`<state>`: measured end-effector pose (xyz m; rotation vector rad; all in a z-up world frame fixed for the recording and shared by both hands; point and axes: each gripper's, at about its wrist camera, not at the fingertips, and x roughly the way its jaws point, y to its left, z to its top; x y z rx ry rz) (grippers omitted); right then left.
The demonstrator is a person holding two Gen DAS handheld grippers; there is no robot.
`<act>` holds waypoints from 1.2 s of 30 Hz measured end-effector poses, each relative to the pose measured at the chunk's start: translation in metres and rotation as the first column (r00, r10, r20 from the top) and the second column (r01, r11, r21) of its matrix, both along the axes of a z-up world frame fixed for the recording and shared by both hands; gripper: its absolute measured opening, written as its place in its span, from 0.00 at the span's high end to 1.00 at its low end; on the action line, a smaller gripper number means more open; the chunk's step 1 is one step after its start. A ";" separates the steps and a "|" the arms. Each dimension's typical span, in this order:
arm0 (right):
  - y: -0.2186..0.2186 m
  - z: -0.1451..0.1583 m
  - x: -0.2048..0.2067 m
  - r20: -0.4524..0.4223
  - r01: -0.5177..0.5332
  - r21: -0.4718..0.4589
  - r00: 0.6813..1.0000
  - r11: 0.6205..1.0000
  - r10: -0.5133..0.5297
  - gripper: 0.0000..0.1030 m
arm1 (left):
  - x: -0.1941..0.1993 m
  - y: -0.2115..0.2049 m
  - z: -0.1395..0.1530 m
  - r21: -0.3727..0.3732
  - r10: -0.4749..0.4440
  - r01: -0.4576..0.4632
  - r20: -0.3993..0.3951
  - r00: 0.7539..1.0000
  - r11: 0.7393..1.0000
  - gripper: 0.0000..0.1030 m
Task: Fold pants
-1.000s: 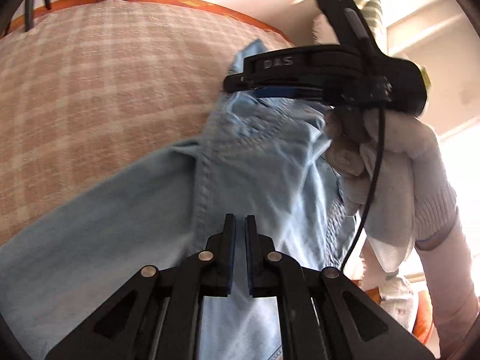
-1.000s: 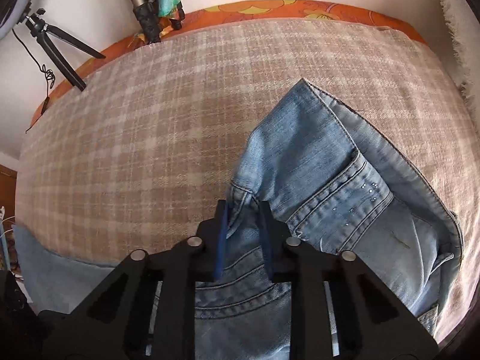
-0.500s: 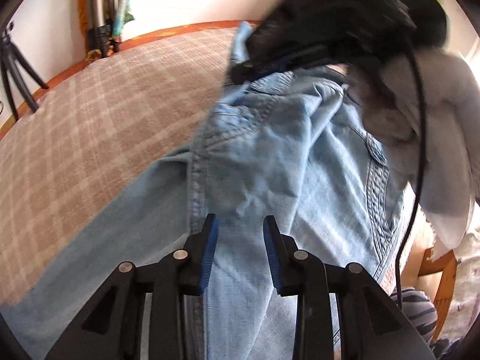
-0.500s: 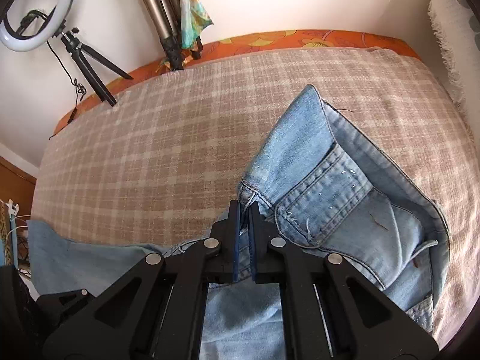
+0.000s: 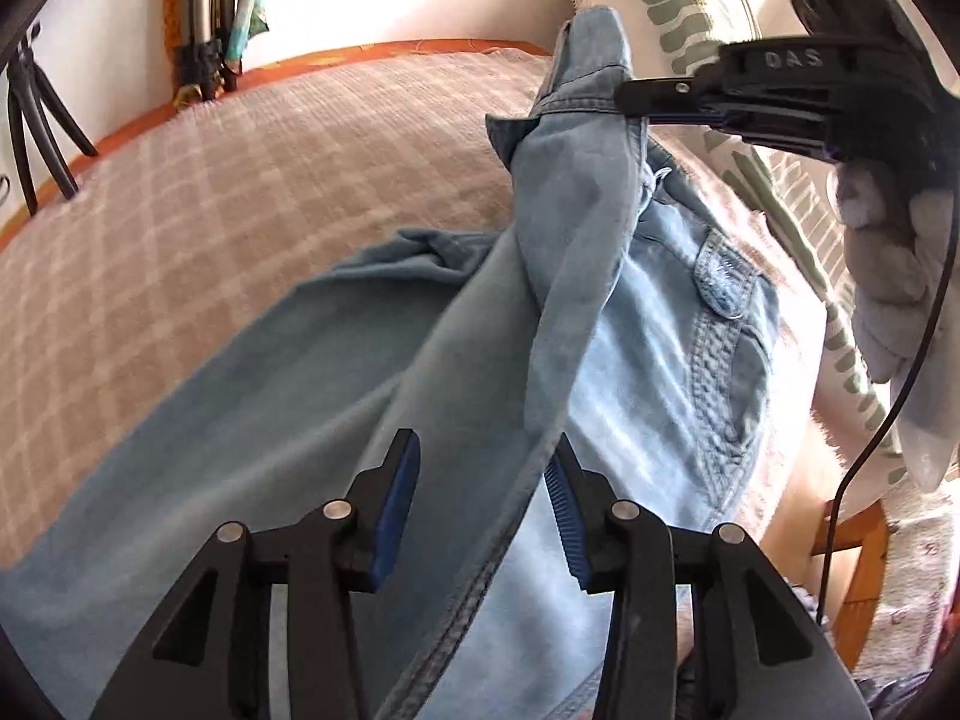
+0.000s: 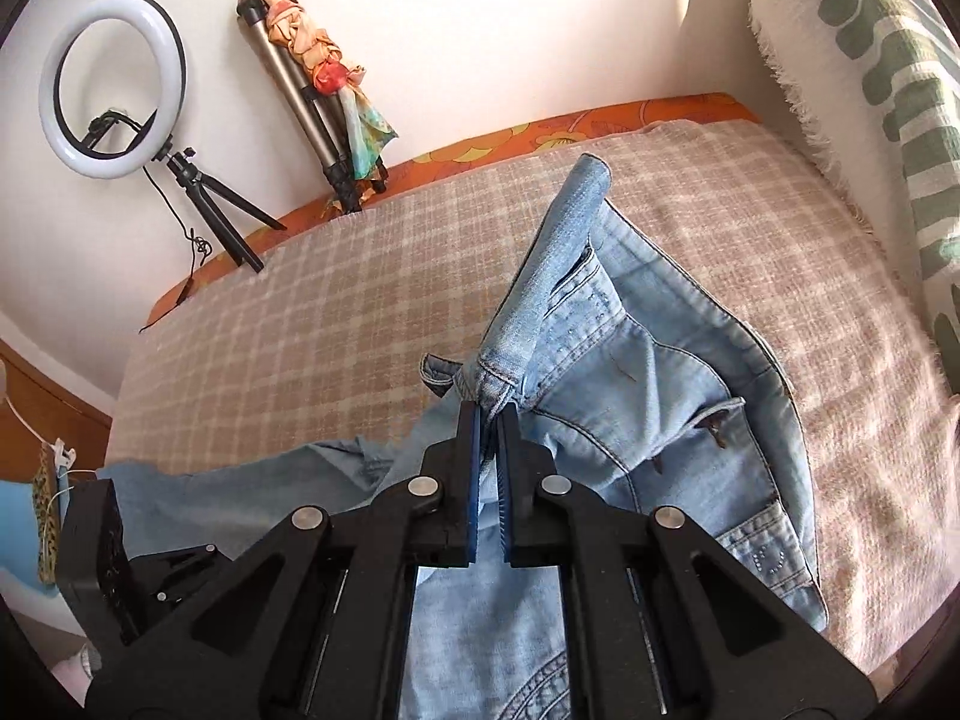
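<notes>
Denim pants (image 6: 630, 420), pale blue, lie partly spread on a bed (image 6: 330, 312) covered in a brown plaid blanket; the right tool (image 6: 489, 420) is pinched together on the waistband edge, lifting that corner clear of the bed so the fabric drapes down from it; the left tool (image 5: 483, 462) has its blue-padded fingers (image 5: 396, 492) spread apart around a hanging fold of the pants, not clamping it; a ring light (image 6: 111, 87) on a tripod stands against the white wall.

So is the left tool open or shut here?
Open: the left tool has blue pads spread wide, with a ridge of the jeans running between them ungripped.
</notes>
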<state>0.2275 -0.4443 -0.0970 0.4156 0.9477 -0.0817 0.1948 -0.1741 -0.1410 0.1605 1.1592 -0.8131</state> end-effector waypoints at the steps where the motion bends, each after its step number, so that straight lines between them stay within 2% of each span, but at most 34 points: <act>1: -0.002 0.001 -0.008 0.001 0.003 0.002 1.000 1.000 -0.003 0.95 | -0.002 0.003 0.001 -0.039 0.006 -0.006 -0.015 1.000 0.999 0.67; 2: -0.004 0.001 -0.015 0.004 0.005 0.004 1.000 1.000 -0.005 0.95 | -0.003 0.007 0.004 -0.079 0.008 -0.010 -0.027 1.000 0.997 0.80; 3: -0.006 0.001 -0.024 0.009 0.006 0.002 1.000 1.000 -0.006 0.95 | -0.005 0.009 0.005 -0.100 0.010 -0.013 -0.035 0.999 0.995 0.85; 6: -0.014 -0.002 -0.053 0.022 0.022 0.036 0.999 0.999 -0.023 0.95 | -0.013 0.013 0.011 -0.122 -0.011 0.008 -0.021 1.000 0.993 0.89; 7: -0.019 -0.006 -0.063 0.024 0.033 0.067 0.999 0.997 -0.034 0.95 | -0.016 0.011 0.013 -0.115 -0.023 0.021 -0.015 1.000 0.993 0.92; 10: -0.032 -0.023 -0.088 0.034 0.029 0.144 0.999 0.989 -0.034 0.90 | -0.025 0.007 0.016 -0.096 -0.059 0.059 0.002 0.998 0.994 0.92; 11: -0.038 -0.030 -0.095 0.031 0.025 0.166 0.999 0.986 -0.030 0.86 | -0.028 0.003 0.016 -0.086 -0.071 0.071 0.006 0.997 0.994 0.93; 13: -0.053 -0.046 -0.104 0.017 0.059 0.214 0.998 0.975 -0.064 0.52 | -0.032 -0.003 0.014 -0.072 -0.096 0.096 0.012 0.995 0.993 0.95; 14: -0.061 -0.051 -0.108 0.013 0.093 0.236 0.995 0.967 -0.099 0.46 | -0.033 -0.005 0.014 -0.063 -0.102 0.103 0.014 0.995 0.993 0.95; 17: -0.089 -0.063 -0.111 0.042 0.161 0.325 0.982 0.932 -0.184 0.43 | -0.035 -0.010 0.011 -0.050 -0.111 0.112 0.012 0.994 0.992 0.97; 19: -0.106 -0.071 -0.104 0.027 0.203 0.372 0.973 0.906 -0.229 0.39 | -0.038 -0.011 0.009 -0.039 -0.114 0.115 0.020 0.993 0.993 0.98; 21: -0.119 -0.081 -0.095 -0.025 0.268 0.361 0.960 0.893 -0.278 0.39 | -0.040 -0.011 0.010 -0.038 -0.111 0.112 0.025 0.993 0.993 0.99; 23: -0.130 -0.092 -0.088 -0.056 0.306 0.394 0.949 0.867 -0.310 0.39 | -0.039 -0.011 0.010 -0.046 -0.098 0.099 0.020 0.995 0.994 0.99; 26: -0.142 -0.098 -0.080 -0.039 0.328 0.474 0.935 0.817 -0.353 0.38 | -0.036 -0.008 0.011 -0.058 -0.077 0.078 0.013 0.997 0.995 0.99; 27: -0.143 -0.097 -0.077 -0.030 0.318 0.494 0.936 0.809 -0.350 0.44 | -0.035 -0.007 0.012 -0.061 -0.072 0.072 0.008 0.997 0.996 0.99; 28: -0.142 -0.095 -0.075 -0.021 0.308 0.503 0.939 0.808 -0.344 0.68 | -0.034 -0.006 0.012 -0.062 -0.065 0.065 0.005 0.998 0.996 0.99; 30: -0.138 -0.089 -0.070 -0.028 0.303 0.492 0.943 0.817 -0.332 0.87 | -0.033 -0.006 0.012 -0.055 -0.059 0.059 0.010 0.998 0.997 1.00; 34: -0.127 -0.056 -0.078 0.019 0.260 0.409 0.956 0.875 -0.293 0.92 | -0.036 -0.006 0.019 -0.060 -0.066 0.067 0.021 0.998 0.996 1.00; 36: -0.125 -0.038 -0.088 0.036 0.245 0.381 0.960 0.891 -0.279 0.93 | -0.043 -0.006 0.025 -0.059 -0.084 0.086 0.036 0.996 0.995 1.00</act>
